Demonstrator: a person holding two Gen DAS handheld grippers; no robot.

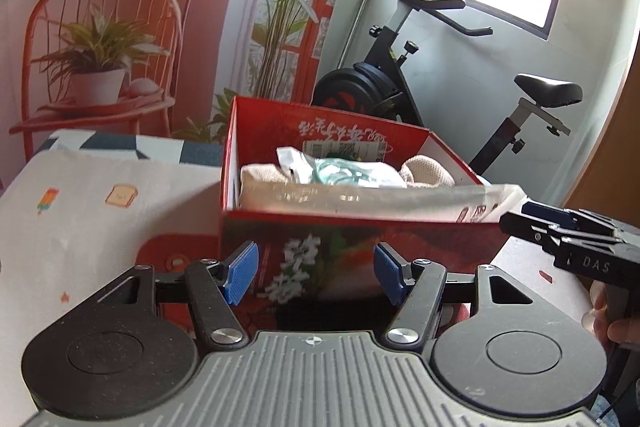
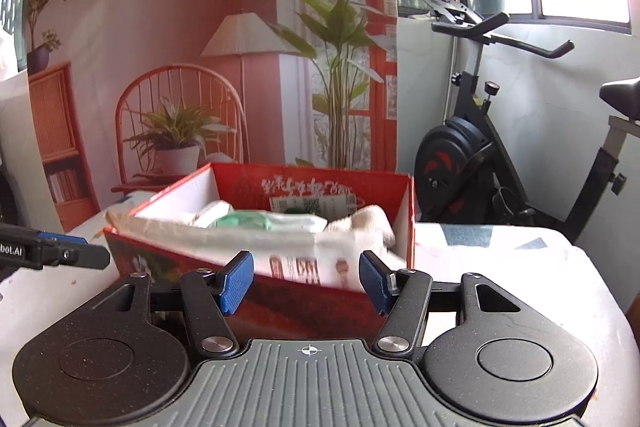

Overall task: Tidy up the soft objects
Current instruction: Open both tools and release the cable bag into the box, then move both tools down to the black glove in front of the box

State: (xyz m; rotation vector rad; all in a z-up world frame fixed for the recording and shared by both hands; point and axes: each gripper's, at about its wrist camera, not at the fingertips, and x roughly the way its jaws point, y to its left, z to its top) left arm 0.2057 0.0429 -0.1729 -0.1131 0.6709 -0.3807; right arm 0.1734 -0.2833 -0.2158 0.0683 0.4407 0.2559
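Hovering with jaws apart and nothing between them, the left gripper (image 1: 315, 274) and right gripper (image 2: 306, 281) face a red box (image 1: 340, 247) on the table (image 1: 80, 227) — plastic-wrapped soft packs (image 1: 360, 197) and cream cloth (image 1: 430, 167) inside; an exercise bike (image 1: 400, 83) stands behind.

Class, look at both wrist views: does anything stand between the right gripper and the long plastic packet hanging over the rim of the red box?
Nothing visible does. The right gripper is open and empty, and the plastic packet drapes over the red box rim straight ahead between its fingertips. The left gripper, also open, sits off to the side.
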